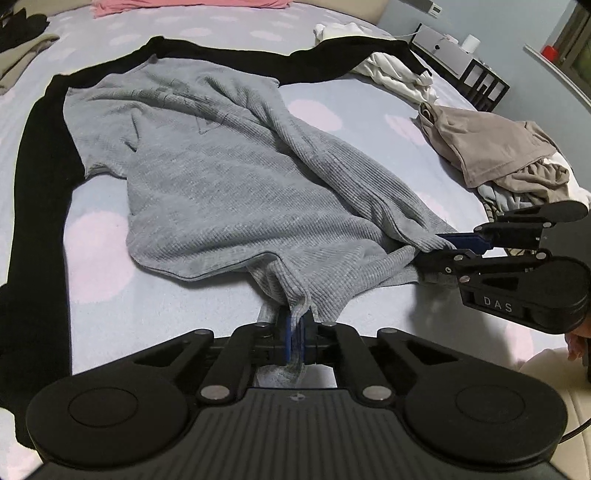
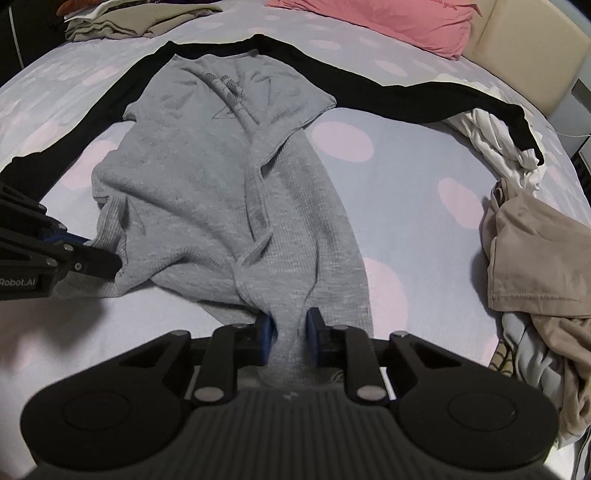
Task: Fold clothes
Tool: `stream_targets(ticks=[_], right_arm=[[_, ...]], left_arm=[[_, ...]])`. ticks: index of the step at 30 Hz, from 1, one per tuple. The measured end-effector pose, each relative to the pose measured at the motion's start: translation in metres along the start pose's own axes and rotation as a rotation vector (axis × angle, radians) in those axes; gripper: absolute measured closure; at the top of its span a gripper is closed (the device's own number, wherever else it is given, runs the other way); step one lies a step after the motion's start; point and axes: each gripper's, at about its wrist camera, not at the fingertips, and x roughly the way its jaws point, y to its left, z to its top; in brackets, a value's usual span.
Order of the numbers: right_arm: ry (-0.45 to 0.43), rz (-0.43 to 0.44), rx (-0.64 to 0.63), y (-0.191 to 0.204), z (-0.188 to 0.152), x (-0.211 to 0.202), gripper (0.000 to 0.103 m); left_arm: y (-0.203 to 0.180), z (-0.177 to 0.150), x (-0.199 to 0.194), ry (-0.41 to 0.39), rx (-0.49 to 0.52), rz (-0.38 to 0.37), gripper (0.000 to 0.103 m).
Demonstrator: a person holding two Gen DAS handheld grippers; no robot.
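Both claws, left (image 1: 296,334) & right (image 2: 290,334), pinch grey shirt (image 1: 221,173) hem (pink pillow (image 2: 388,22) clearer right view).

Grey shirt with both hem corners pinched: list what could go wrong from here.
1. The grey shirt lies twisted, with one side folded over the middle; lifting now may lock that crease into the fold.
2. The right black sleeve ends on the white clothes and could drag them along.
3. The left tool holds only a thin bunch of hem, while the right tool holds a thicker wad; either could slip.
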Motion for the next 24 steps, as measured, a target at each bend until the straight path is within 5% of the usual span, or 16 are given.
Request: stream_targets(ticks=[7, 24], right_arm=[[-0.017, 0.020, 0.073, -0.003, 0.000, -0.012, 0.085], [-0.100, 0.132, 0.280, 0.026, -0.002, -0.089, 0.095]], left_arm=[[0.015, -0.005, -0.026, -0.017, -0.031, 0.010, 0.101], [0.081, -0.035, -0.156, -0.076, -0.036, 0.113, 0.101]])
